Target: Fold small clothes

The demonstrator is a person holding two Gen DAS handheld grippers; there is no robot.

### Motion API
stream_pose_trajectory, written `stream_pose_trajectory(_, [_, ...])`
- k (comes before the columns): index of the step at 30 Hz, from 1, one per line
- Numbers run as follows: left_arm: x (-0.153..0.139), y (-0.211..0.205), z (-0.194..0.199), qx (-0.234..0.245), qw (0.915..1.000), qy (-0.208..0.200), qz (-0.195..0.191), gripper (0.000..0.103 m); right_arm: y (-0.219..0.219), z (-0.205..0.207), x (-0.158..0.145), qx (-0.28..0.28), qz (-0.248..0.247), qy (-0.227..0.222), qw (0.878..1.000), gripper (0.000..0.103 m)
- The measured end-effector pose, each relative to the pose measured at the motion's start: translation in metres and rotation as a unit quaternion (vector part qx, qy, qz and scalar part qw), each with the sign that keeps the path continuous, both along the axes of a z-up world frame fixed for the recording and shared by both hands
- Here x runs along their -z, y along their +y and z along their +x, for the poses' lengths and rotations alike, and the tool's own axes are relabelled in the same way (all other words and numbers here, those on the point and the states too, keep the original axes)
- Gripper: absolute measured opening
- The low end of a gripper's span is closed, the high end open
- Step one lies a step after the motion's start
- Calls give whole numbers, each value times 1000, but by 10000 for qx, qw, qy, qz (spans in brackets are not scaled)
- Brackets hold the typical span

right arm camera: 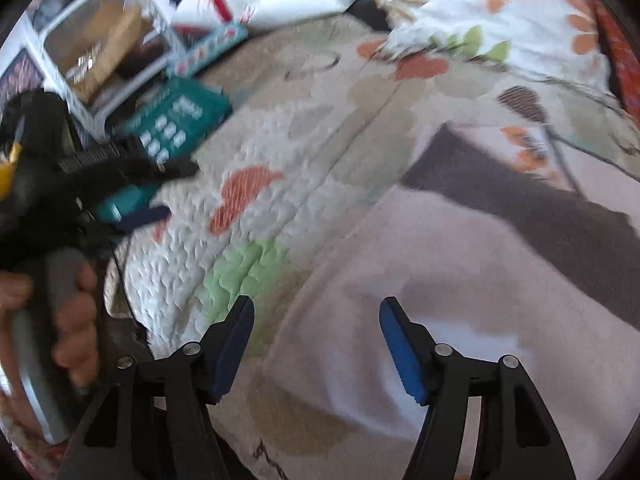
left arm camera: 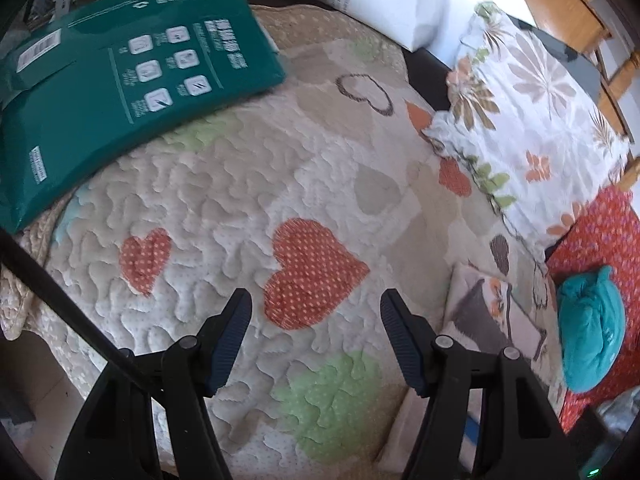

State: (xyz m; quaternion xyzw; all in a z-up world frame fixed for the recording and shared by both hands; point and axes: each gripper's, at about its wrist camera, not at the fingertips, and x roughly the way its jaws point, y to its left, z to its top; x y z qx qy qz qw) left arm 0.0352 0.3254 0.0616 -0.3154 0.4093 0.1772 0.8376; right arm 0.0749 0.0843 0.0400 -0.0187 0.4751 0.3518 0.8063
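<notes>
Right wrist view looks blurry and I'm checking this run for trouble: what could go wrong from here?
1. The right tool is open over the pale garment; with the blur suggesting fast motion, it may pinch the quilt along with the cloth.
2. The left tool, also open, sits over bare quilt, so its grab may miss.
3. The teal package lies on the quilt and may crowd the folding.

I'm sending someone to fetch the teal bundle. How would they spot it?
Start at the heart-patterned quilt and go to the floral pillow at its edge. Just past the pillow lies a red cloth, and the teal bundle sits on it: the only plain, balled-up item there.
</notes>
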Motion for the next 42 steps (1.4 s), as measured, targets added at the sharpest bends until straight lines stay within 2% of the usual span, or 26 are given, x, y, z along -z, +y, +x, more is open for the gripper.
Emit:
stream_pose_trajectory(3, [1, -16, 5, 249, 9997, -8, 79, 66, -29, 3, -11, 295, 37, -152, 9994, 70])
stream_pose_trajectory(7, [5, -50, 16, 744, 9968, 44, 286, 66, -83, 28, -1, 936, 72, 189, 9954, 70])
stream_pose_trajectory(9, [8, -67, 20, 968, 9944, 107, 418, 66, -118, 38, 6, 1332, 80, 331, 9905, 63])
stream_pose_trajectory(10, [11, -77, 22, 1109, 9924, 150, 502, 66, -135, 41, 8, 1420, 177, 399, 9889, 48])
stream_pose_trajectory(11, [13, -85, 24, 1210, 9909, 184, 553, 66, -149, 41, 8, 1449, 285, 470, 9879, 38])
stream_pose_trajectory(12, [15, -93, 25, 1341, 9888, 229, 608, 66, -163, 42, 9, 1497, 392, 552, 9864, 36])
stream_pose_trajectory(13, [19, -102, 27, 1458, 9867, 281, 655, 66, -177, 41, 7, 1595, 421, 567, 9847, 39])
stream_pose_trajectory(14, [21, -107, 28, 1539, 9852, 320, 679, 66, -191, 39, 4, 1903, 79, 410, 9808, 47])
stream_pose_trajectory(15, [25, -114, 28, 1643, 9833, 367, 698, 66, -204, 37, 3, 2089, -127, 280, 9775, 47])
stream_pose_trajectory(18, [38, -130, 30, 1913, 9755, 646, 869, 66, -246, 35, 7, 2528, -173, 381, 9666, 47])
stream_pose_trajectory(21, [46, -136, 31, 1964, 9698, 878, 1152, 67, -275, 29, 3, 2837, -47, 389, 9581, 47])
stream_pose_trajectory(24, [44, -132, 28, 1942, 9691, 904, 1227, 69, -282, 21, -5, 3006, -424, 113, 9527, 47])
stream_pose_trajectory(27, [42, -119, 24, 1757, 9735, 931, 1134, 71, -281, 17, -4, 2959, -625, 65, 9532, 47])
stream_pose_trajectory(31, [36, -83, 18, 966, 9831, 983, 1202, 71, -286, 6, -4, 2937, -920, -156, 9513, 47])
stream_pose_trajectory(33, [34, -61, 12, 609, 9897, 905, 931, 70, -288, 1, -7, 3000, -984, -234, 9485, 48])
stream_pose_trajectory(35, [33, -44, 6, 359, 9945, 791, 583, 70, -289, -6, -13, 3064, -941, -350, 9466, 57])
stream_pose_trajectory(38, [36, -38, 4, 305, 9965, 728, 291, 70, -281, -12, -26, 3033, -790, -561, 9480, 62])
stream_pose_trajectory(42, [40, -53, 13, 649, 9950, 727, 196, 71, -245, -18, -35, 2571, -618, -638, 9623, 64])
